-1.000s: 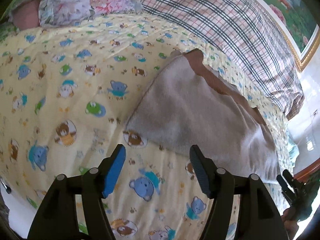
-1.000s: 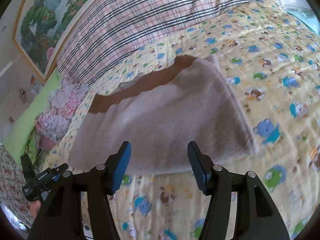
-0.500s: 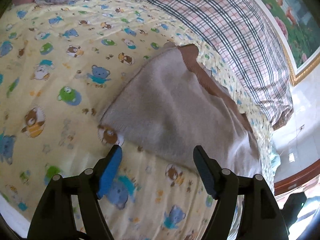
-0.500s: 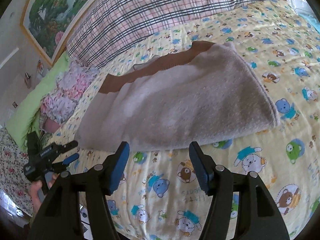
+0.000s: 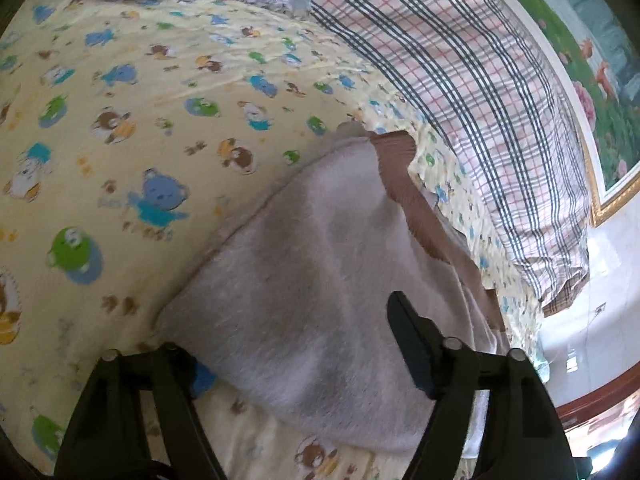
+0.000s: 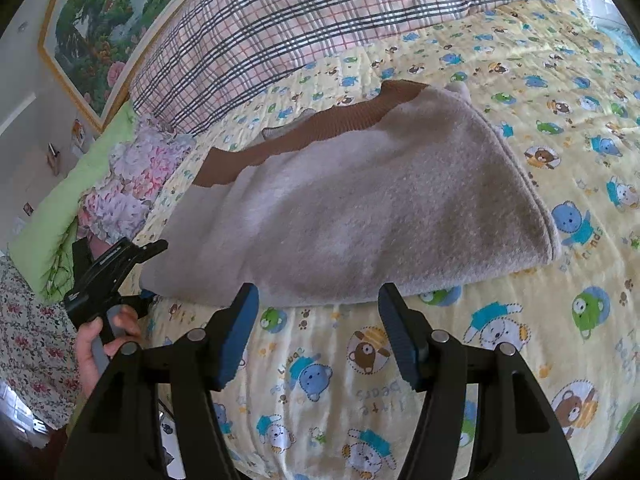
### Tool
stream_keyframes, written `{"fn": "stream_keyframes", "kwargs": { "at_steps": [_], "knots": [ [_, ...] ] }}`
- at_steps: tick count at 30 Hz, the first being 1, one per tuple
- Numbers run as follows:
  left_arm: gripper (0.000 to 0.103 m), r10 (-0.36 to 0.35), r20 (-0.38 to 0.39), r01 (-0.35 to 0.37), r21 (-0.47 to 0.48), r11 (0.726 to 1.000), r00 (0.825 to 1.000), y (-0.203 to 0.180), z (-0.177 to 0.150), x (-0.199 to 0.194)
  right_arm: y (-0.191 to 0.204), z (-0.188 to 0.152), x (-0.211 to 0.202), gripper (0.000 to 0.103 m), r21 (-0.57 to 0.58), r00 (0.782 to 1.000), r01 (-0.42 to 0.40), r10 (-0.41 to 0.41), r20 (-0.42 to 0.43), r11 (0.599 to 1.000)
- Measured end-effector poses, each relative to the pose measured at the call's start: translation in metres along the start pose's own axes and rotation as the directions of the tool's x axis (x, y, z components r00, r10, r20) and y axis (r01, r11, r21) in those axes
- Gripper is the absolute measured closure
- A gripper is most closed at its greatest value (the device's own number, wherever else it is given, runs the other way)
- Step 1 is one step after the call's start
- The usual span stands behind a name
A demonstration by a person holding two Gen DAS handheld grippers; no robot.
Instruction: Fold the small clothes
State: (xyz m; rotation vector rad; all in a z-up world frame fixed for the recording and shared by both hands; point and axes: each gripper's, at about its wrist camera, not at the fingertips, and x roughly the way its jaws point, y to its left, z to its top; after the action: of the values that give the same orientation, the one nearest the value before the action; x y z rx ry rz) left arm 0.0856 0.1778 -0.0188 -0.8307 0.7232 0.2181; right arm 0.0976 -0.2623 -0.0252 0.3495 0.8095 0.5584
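Observation:
A grey-beige fleece garment with a brown ribbed band lies folded flat on the yellow bear-print quilt. My left gripper is at the garment's near left corner. Its left finger is hidden under the cloth and its right finger is above it. The jaws are closing with the corner between them, and a gap still shows. My right gripper stands open just short of the garment's near edge, with nothing between its fingers.
A plaid cover lies along the head of the bed under a framed painting. Floral clothes and a green pillow sit at the left. A hand holds the left gripper. Open quilt stretches right of the garment.
My left gripper has pushed forward to the garment's corner, its left finger slipping under the cloth, and its jaws have narrowed. The right gripper has hardly moved.

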Motion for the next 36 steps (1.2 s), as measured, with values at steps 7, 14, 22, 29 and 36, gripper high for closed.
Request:
{"fn": "stream_keyframes", "kwargs": {
  "at_steps": [7, 14, 22, 29, 36],
  "knots": [
    [0.087, 0.002, 0.017, -0.004, 0.138, 0.99, 1.0, -0.034, 0.002, -0.003, -0.013, 0.007, 0.001, 0.04, 0.046, 1.0, -0.008, 0.007, 0.009, 0.999],
    [0.092, -0.116, 0.044, 0.093, 0.356, 0.93, 0.992, -0.112, -0.016, -0.031, -0.028, 0.017, -0.001, 0.04, 0.083, 1.0, -0.02, 0.019, 0.022, 0.996],
    [0.093, -0.184, -0.081, 0.195, 0.595, 0.78, 0.98, -0.202, -0.087, -0.013, -0.063, 0.048, -0.012, 0.04, 0.195, 0.995, -0.092, 0.082, 0.057, 0.977],
    [0.093, -0.078, -0.172, 0.173, 0.659, 0.732, 0.982, -0.206, -0.14, 0.047, -0.087, 0.074, -0.007, 0.04, 0.252, 0.993, -0.119, 0.11, 0.048, 0.96],
    [0.093, -0.154, -0.18, 0.232, 0.589, 0.774, 0.971, -0.196, -0.123, 0.026, -0.071, 0.099, 0.036, 0.039, 0.235, 0.969, -0.23, 0.246, -0.038, 0.944]
  ]
}}
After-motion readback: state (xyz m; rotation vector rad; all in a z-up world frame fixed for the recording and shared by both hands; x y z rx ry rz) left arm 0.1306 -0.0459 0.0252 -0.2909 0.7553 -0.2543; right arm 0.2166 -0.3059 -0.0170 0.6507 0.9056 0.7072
